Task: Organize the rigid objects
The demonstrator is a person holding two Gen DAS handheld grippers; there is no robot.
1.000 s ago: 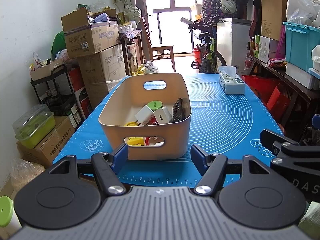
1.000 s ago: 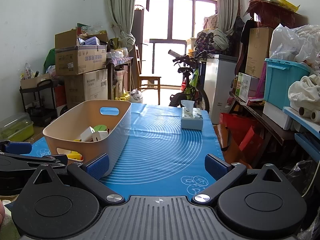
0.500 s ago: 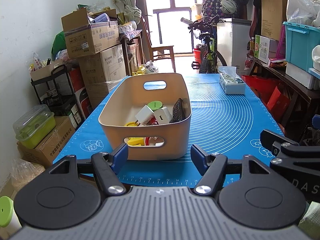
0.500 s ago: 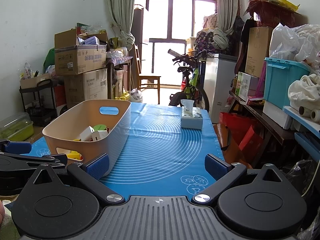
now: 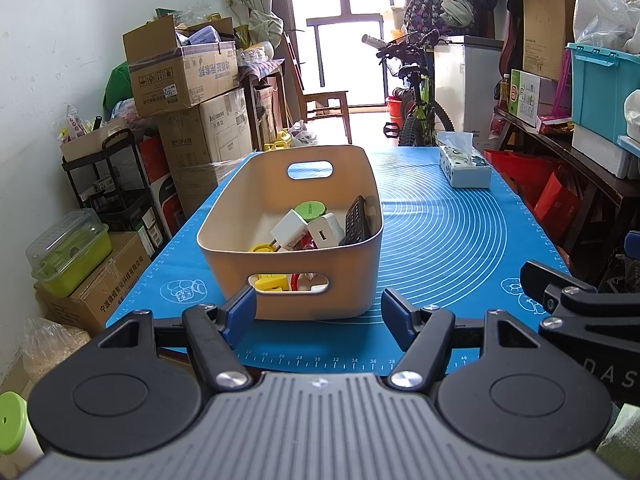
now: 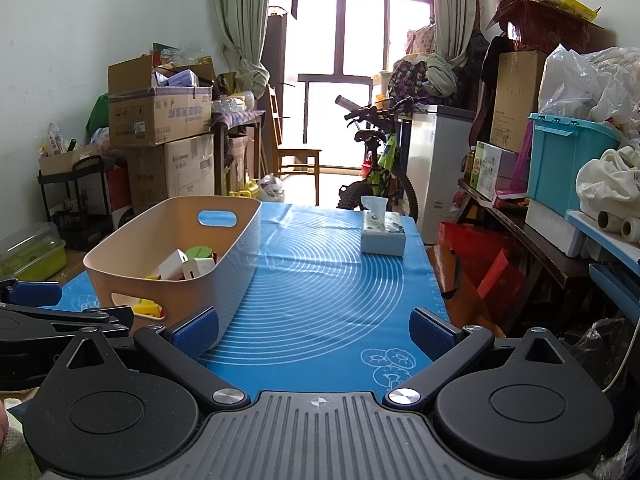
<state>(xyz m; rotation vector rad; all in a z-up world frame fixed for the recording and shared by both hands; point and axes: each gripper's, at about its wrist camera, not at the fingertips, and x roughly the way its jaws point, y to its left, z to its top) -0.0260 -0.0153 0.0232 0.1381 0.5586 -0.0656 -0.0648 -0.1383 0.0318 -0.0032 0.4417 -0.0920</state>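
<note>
Comparing this moment with the views from 1 second and half a second ago, we find nothing has shifted: both claws sit where they were, and the bin (image 5: 288, 240) rests in the same spot on the blue mat (image 5: 460, 240). We hold the left gripper (image 5: 318, 314) just short of the bin's near wall, its jaws spread wide and empty. We hold the right gripper (image 6: 314, 332) low over the mat's near edge, to the right of the bin, its jaws also spread wide with nothing between them. Inside the bin we see 2 white chargers (image 5: 308, 230), a green lid (image 5: 310, 209), a black remote (image 5: 357, 222) leaning on the right wall, and yellow and red pieces (image 5: 276, 282) showing through the near handle slot. A tissue box (image 6: 383, 234) stands well apart near the mat's far right edge. No loose rigid object lies on the mat in either view. We judge from this stillness and the bare mat that the gathering is done or close to done, with both hands paused and the sorted things resting together in the bin. Whether anything more waits beyond the frames, we cannot tell.
</note>
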